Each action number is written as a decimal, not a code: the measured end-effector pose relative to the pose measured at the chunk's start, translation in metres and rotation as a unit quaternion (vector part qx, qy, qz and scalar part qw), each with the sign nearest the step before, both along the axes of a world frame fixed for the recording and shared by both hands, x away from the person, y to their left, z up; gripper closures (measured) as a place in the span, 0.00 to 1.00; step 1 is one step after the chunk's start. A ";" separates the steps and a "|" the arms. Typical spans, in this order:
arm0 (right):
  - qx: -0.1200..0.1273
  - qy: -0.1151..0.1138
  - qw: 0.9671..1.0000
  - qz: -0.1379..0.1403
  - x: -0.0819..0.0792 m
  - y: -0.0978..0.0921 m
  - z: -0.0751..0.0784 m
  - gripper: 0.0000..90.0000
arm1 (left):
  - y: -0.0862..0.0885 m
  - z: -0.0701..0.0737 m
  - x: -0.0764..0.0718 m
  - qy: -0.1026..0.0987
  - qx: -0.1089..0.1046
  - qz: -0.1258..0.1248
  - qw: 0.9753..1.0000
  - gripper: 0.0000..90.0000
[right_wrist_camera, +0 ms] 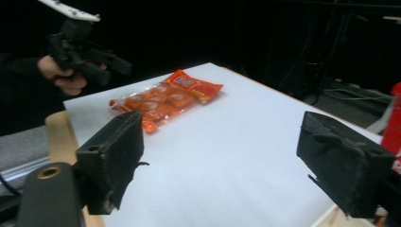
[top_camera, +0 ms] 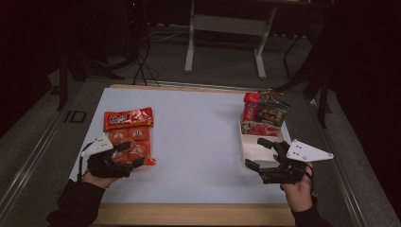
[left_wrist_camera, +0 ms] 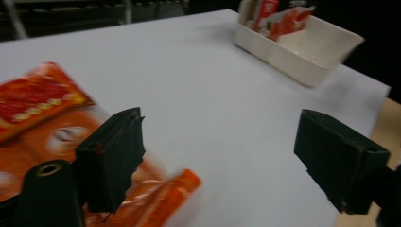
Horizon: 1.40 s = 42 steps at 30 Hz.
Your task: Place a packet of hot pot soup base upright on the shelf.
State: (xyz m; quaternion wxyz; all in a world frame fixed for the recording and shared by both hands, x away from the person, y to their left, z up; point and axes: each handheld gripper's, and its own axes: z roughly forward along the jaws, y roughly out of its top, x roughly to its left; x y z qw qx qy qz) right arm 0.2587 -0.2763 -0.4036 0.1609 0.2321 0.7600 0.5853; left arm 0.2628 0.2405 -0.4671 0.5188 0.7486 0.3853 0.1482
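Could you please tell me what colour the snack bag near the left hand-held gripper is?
The snack bag is orange and red, clearest in the high view.

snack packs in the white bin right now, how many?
3 visible: a red pack at the far left of the white bin, a dark pack beside it, and a red-and-white pack in front. More may be hidden behind them.

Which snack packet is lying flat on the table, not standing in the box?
The orange packet by the left claw lies flat on the table. The red packet and dark packet stand in the white box.
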 end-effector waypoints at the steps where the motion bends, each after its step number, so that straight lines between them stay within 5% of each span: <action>1: 0.003 0.001 1.000 -0.003 -0.002 0.000 0.000 0.16 | 0.005 0.001 0.003 -0.001 0.005 0.011 1.000 0.26; 8: 0.016 0.002 1.000 -0.009 -0.016 0.001 -0.005 0.15 | 0.032 0.002 0.023 -0.008 0.026 0.070 0.997 0.51; 16: 0.003 0.009 1.000 -0.001 -0.016 0.004 -0.021 0.15 | 0.044 -0.009 0.049 -0.004 0.073 0.130 0.989 0.76; 17: 0.004 0.012 1.000 0.002 -0.015 0.005 -0.023 0.15 | 0.044 -0.012 0.053 -0.001 0.085 0.141 0.986 0.79; 19: -0.003 0.011 1.000 0.002 -0.015 0.005 -0.025 0.15 | 0.046 -0.019 0.060 0.010 0.084 0.143 0.986 0.89; 21: -0.001 0.014 1.000 0.004 -0.015 0.004 -0.026 0.15 | 0.047 -0.024 0.064 0.010 0.100 0.162 0.982 0.98; 22: 0.000 0.013 1.000 0.004 -0.015 0.003 -0.027 0.15 | 0.049 -0.027 0.066 0.013 0.092 0.165 0.982 0.99; 27: -0.001 0.019 1.000 0.003 -0.017 0.004 -0.029 0.16 | 0.057 -0.038 0.073 0.036 0.097 0.193 0.976 1.00; 29: -0.007 0.019 1.000 0.008 -0.018 0.006 -0.030 0.16 | 0.059 -0.043 0.075 0.041 0.115 0.206 0.971 1.00; 31: -0.012 0.014 1.000 0.013 -0.019 0.009 -0.030 0.16 | 0.063 -0.048 0.078 0.053 0.113 0.211 0.969 1.00; 32: -0.013 0.014 1.000 0.016 -0.020 0.010 -0.030 0.16 | 0.064 -0.050 0.079 0.058 0.120 0.224 0.966 1.00; 35: -0.020 0.009 1.000 0.018 -0.021 0.012 -0.029 0.16 | 0.069 -0.059 0.083 0.069 0.109 0.239 0.962 1.00; 39: -0.020 0.010 1.000 0.017 -0.022 0.012 -0.030 0.16 | 0.072 -0.071 0.087 0.085 0.102 0.236 0.963 1.00; 42: -0.021 0.011 1.000 0.014 -0.021 0.012 -0.030 0.16 | 0.072 -0.076 0.089 0.090 0.109 0.241 0.960 1.00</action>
